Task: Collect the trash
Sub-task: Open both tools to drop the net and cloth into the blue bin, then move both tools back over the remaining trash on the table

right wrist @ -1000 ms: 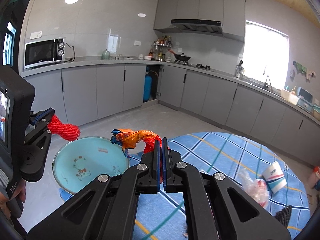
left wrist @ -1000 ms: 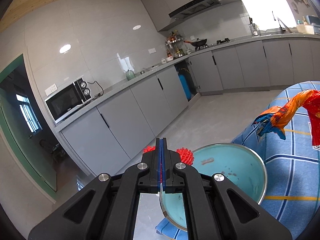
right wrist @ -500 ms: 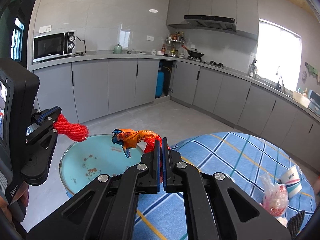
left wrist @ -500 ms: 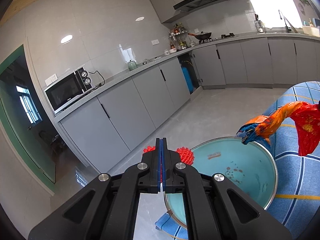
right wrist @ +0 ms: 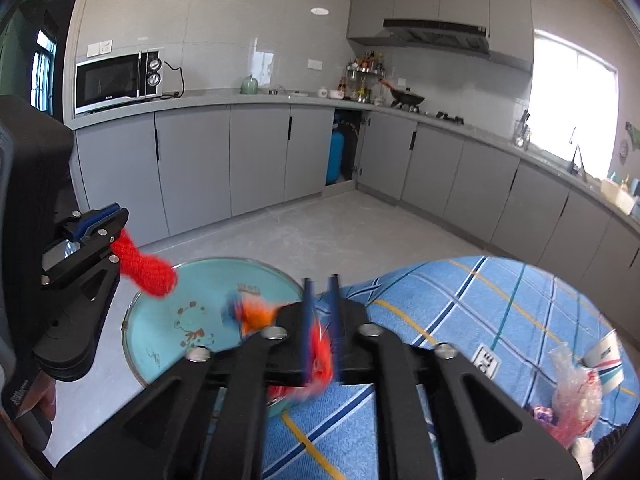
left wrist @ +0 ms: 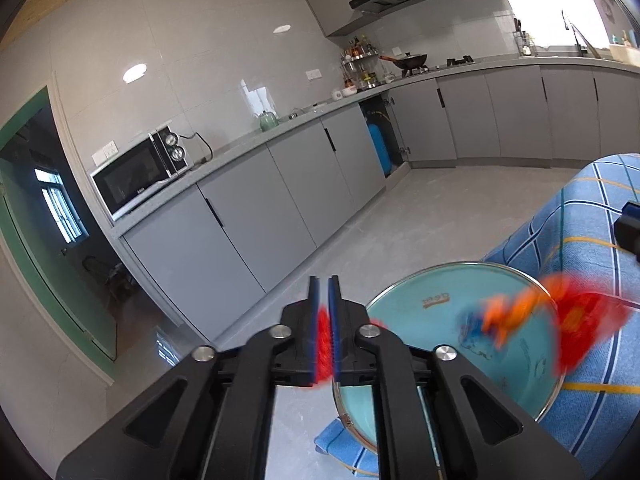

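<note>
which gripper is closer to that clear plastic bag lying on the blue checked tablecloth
Right. The right gripper is over the tablecloth, with the plastic bag off to its right; the left gripper is out past the teal basin, much farther away.

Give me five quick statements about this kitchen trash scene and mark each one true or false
1. The teal basin sits at the edge of the blue plaid tablecloth. True.
2. The left gripper has a red mesh net between its fingers. True; its jaws have just been opening, and the net hangs over the basin.
3. The right gripper is empty. False; a red and orange plastic wrapper is between its fingers, and its jaws have just been opening.
4. The microwave stands on the floor. False; it is on the grey counter.
5. The tablecloth is bare. False; a paper cup and a clear plastic bag lie on it.
</note>
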Available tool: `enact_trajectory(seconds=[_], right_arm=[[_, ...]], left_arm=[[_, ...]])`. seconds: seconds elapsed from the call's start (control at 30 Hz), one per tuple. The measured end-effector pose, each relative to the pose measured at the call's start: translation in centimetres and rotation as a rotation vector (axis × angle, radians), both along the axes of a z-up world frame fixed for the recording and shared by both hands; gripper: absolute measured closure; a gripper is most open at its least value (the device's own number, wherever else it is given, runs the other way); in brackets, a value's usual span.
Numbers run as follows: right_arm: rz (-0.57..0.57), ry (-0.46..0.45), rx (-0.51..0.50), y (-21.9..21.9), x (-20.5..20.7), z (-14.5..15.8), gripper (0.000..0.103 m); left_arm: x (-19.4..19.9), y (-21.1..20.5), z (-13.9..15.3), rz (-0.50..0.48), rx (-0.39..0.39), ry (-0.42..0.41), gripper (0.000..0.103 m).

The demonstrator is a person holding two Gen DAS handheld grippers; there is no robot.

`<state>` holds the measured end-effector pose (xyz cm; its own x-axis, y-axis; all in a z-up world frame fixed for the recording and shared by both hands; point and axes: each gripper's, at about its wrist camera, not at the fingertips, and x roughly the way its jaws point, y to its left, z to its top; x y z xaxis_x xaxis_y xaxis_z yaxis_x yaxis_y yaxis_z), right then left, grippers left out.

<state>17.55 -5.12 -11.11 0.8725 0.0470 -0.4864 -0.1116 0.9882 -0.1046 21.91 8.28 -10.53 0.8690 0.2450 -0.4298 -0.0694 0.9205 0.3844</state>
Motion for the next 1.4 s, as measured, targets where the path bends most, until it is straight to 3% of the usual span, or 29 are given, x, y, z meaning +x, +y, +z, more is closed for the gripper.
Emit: enact_trajectory(seconds=[0.07,0.13,0.27,0.37,0.63,0.9,1.17,1.4], right_arm=[[-0.006,0.007,0.003,-0.2,0.2,-0.3,0.074],[-0.019,0.014,0.011,-0.6,0.2,-0.5,0.073],[-0.050,0.014,0.011,-1.3,-0.3,-0.4,0.065],[-0.078,0.017,0.010,-2.4,-1.1,-0.2,0.058],[-0.182,0.005,0.005,-7.0,-6.5,1.2,0.050],[-0.364,-0.018,-0.010,-14.8,-14.4,1.4,0.042],[-0.599,0.016,-0.011,-22.5,-21.4,-1.2,0.035],[-0.682,0.016,0.011,-26.0,-24.3,-3.1,0.033]], left_arm=[[0.0,-0.2,-0.2,-0.003,0.008,0.004,0.080],[-0.1,-0.2,-0.3,-0.006,0.007,0.001,0.058],[-0.4,-0.7,-0.4,-0.020,0.013,0.002,0.050],[-0.9,-1.1,-0.4,-0.024,0.017,-0.002,0.034],[-3.5,-4.2,0.5,-0.100,0.004,-0.027,0.026],[-8.6,-11.4,0.5,-0.291,-0.024,-0.010,0.018],[-12.7,-18.1,-0.6,-0.454,-0.024,0.031,0.016],[-14.4,-21.8,-0.6,-0.531,-0.012,0.026,0.016]])
